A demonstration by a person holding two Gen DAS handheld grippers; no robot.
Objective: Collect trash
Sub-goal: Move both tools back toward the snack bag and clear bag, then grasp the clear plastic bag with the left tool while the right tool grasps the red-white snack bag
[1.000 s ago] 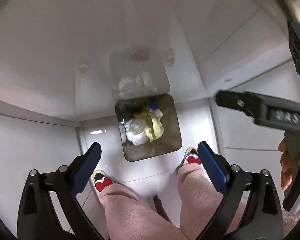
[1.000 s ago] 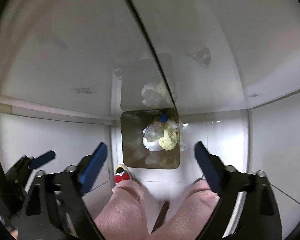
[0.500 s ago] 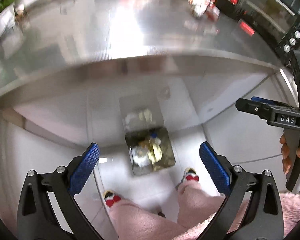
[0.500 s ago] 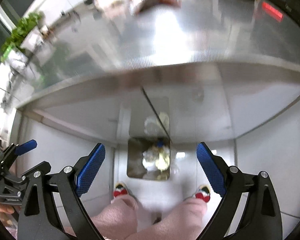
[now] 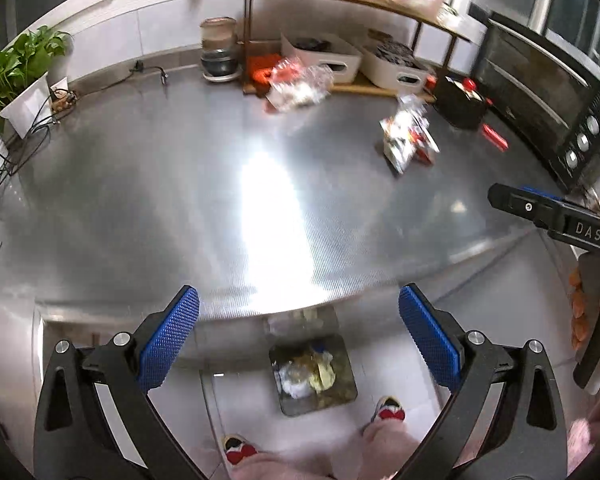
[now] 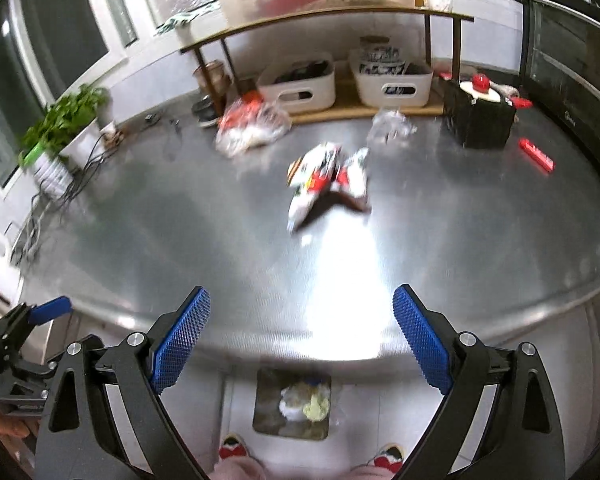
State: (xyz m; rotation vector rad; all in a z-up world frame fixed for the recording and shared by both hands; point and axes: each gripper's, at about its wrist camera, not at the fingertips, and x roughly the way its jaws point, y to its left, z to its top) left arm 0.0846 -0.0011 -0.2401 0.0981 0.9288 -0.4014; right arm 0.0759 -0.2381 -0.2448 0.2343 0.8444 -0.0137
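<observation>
Once both cameras had tipped up from the floor, I had the worktop in front of me instead of only the square brown bin (image 6: 292,408) at lower centre, already holding crumpled white and yellow waste. That read to me as a drop finished and the next pickup due. My left gripper (image 5: 299,336) and right gripper (image 6: 301,338) both hung with jaws wide apart and nothing between them. Beyond the rounded front edge of the brushed steel counter (image 6: 180,240) lay a broad bare stretch, good room to travel. Mid-frame sat the crumpled red-and-white wrapper (image 6: 328,176), then a clear plastic bag with orange contents (image 6: 252,128) and a small clear crumpled film (image 6: 392,128) near the wooden shelf rack (image 6: 324,16).
</observation>
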